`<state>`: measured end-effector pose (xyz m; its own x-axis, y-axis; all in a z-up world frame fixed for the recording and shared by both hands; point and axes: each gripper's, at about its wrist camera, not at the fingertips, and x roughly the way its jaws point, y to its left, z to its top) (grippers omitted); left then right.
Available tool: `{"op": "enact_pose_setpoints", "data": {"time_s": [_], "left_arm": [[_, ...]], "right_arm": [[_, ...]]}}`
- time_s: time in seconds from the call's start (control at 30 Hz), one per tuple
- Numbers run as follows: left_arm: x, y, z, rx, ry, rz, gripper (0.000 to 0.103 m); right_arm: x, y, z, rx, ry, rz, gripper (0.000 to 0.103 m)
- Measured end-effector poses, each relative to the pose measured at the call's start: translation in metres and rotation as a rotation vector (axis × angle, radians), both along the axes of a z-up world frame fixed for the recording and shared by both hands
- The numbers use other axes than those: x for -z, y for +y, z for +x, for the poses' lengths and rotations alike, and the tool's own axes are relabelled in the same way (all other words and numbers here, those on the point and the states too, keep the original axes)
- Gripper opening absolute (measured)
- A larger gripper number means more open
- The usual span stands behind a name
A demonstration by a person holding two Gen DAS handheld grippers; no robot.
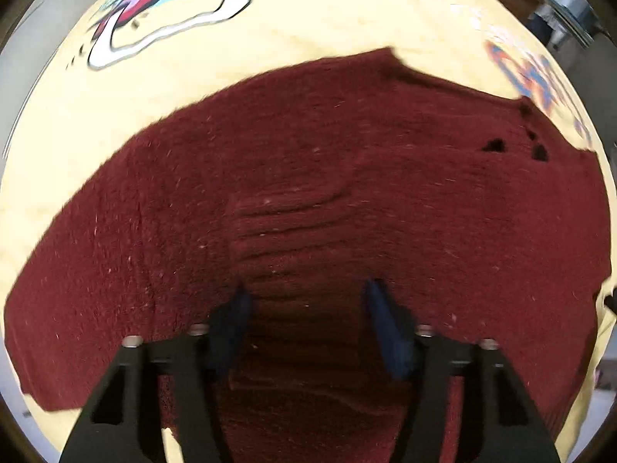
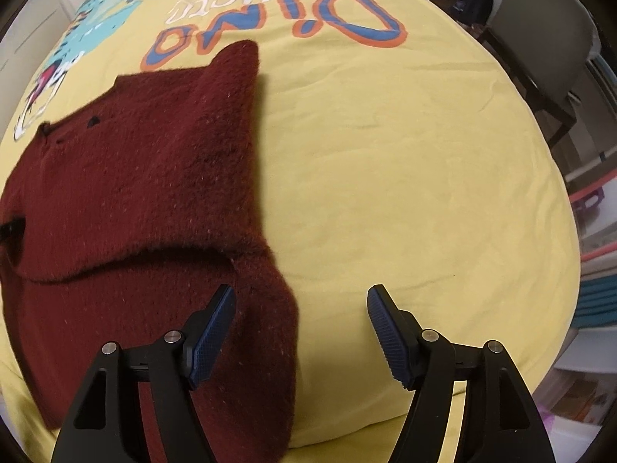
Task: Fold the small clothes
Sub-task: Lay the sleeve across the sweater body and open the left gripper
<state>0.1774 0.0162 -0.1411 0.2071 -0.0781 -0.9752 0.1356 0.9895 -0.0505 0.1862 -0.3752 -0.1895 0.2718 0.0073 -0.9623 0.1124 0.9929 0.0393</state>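
Maroon sweater [image 2: 146, 177] on yellow sheet [image 2: 405, 173]

Beneath my working area I see a yellow bedsheet [image 2: 405, 177] spread smooth, printed with the blue-and-orange word "Dino" [image 2: 327, 19] reading upside down from my right view, and a teal cartoon dinosaur [image 2: 100, 15] at the far left corner. My left view shows the same sheet [image 1: 327, 15] with the dinosaur's open mouth print [image 1: 154, 11] at upper left. Past the sheet's right edge stands a grey chair with dark legs [image 2: 547, 38], and nearer along that edge sit stacked translucent storage bins [image 2: 594, 270] with pink and teal parts.
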Motion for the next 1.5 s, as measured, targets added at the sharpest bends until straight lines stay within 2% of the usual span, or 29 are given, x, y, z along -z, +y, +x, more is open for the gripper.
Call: {"op": "enact_pose_setpoints", "data": {"time_s": [0.03, 0.13, 0.17, 0.3, 0.43, 0.47, 0.57, 0.67, 0.7, 0.73, 0.77, 0.8, 0.83, 0.97, 1.1, 1.17, 1.23, 1.3, 1.37, 1.4, 1.43, 1.47, 1.5], "left_arm": [[-0.002, -0.001, -0.002, 0.013, -0.01, -0.002, 0.028], [-0.006, -0.005, -0.007, 0.031, -0.021, -0.02, 0.014], [-0.008, -0.006, -0.009, 0.037, -0.024, -0.027, 0.013], [-0.036, 0.002, -0.023, 0.036, -0.101, -0.043, 0.012], [-0.065, 0.02, -0.043, -0.009, -0.167, -0.083, 0.012], [-0.071, 0.021, -0.032, -0.012, -0.172, -0.071, 0.012], [-0.054, 0.008, -0.017, -0.013, -0.15, -0.041, 0.012], [-0.037, 0.018, -0.02, -0.015, -0.102, -0.027, 0.012], [-0.029, 0.019, -0.02, -0.018, -0.089, -0.023, 0.012], [-0.025, 0.023, -0.02, -0.022, -0.081, -0.023, 0.012], [-0.022, 0.024, -0.02, -0.027, -0.078, -0.025, 0.012], [-0.02, 0.024, -0.02, -0.028, -0.077, -0.028, 0.012], [-0.02, 0.024, -0.019, -0.026, -0.078, -0.026, 0.012], [-0.025, 0.018, -0.018, -0.01, -0.098, -0.005, 0.012], [-0.02, 0.015, -0.017, -0.01, -0.107, 0.018, 0.015], [-0.007, 0.015, -0.014, -0.021, -0.102, 0.056, 0.019], [-0.001, 0.019, -0.015, -0.026, -0.106, 0.06, 0.023], [-0.003, 0.02, -0.014, -0.034, -0.116, 0.06, 0.027], [-0.006, 0.02, -0.013, -0.042, -0.122, 0.091, 0.038], [-0.008, 0.021, -0.013, -0.047, -0.124, 0.103, 0.041], [-0.011, 0.022, -0.013, -0.054, -0.124, 0.101, 0.041], [-0.014, 0.023, -0.014, -0.064, -0.125, 0.096, 0.042], [-0.019, 0.026, -0.014, -0.078, -0.131, 0.088, 0.048]], "right_arm": [[-0.001, 0.0, 0.003, 0.013, -0.005, 0.014, 0.072], [-0.005, -0.001, 0.011, 0.024, -0.02, 0.059, 0.072], [-0.008, 0.0, 0.016, 0.028, -0.029, 0.066, 0.072], [-0.015, -0.001, 0.034, 0.048, -0.071, 0.106, 0.072], [-0.012, 0.002, 0.064, 0.057, -0.086, 0.181, 0.072], [-0.009, 0.005, 0.074, 0.056, -0.089, 0.183, 0.072], [0.003, 0.014, 0.096, 0.04, -0.072, 0.182, 0.072], [0.024, 0.025, 0.111, 0.005, -0.022, 0.206, 0.072], [0.03, 0.028, 0.113, 0.006, -0.002, 0.201, 0.065], [0.032, 0.031, 0.113, 0.0, -0.006, 0.198, 0.041], [0.033, 0.032, 0.114, -0.012, -0.013, 0.211, 0.028], [0.031, 0.034, 0.114, -0.018, -0.018, 0.223, 0.023], [0.025, 0.037, 0.113, -0.028, -0.032, 0.194, 0.02], [0.01, 0.044, 0.105, -0.045, -0.075, 0.112, 0.018], [0.021, 0.043, 0.104, -0.036, -0.058, 0.094, 0.018], [0.032, 0.042, 0.107, -0.032, -0.039, 0.099, 0.019], [0.033, 0.04, 0.108, -0.014, -0.048, 0.116, 0.023], [0.03, 0.038, 0.108, -0.003, -0.061, 0.132, 0.031], [0.02, 0.038, 0.103, 0.001, -0.083, 0.125, 0.045], [0.014, 0.038, 0.099, 0.001, -0.097, 0.115, 0.057], [0.007, 0.039, 0.096, -0.004, -0.112, 0.109, 0.067], [-0.001, 0.041, 0.091, -0.015, -0.131, 0.109, 0.072], [-0.008, 0.045, 0.087, -0.03, -0.148, 0.107, 0.081]]}}
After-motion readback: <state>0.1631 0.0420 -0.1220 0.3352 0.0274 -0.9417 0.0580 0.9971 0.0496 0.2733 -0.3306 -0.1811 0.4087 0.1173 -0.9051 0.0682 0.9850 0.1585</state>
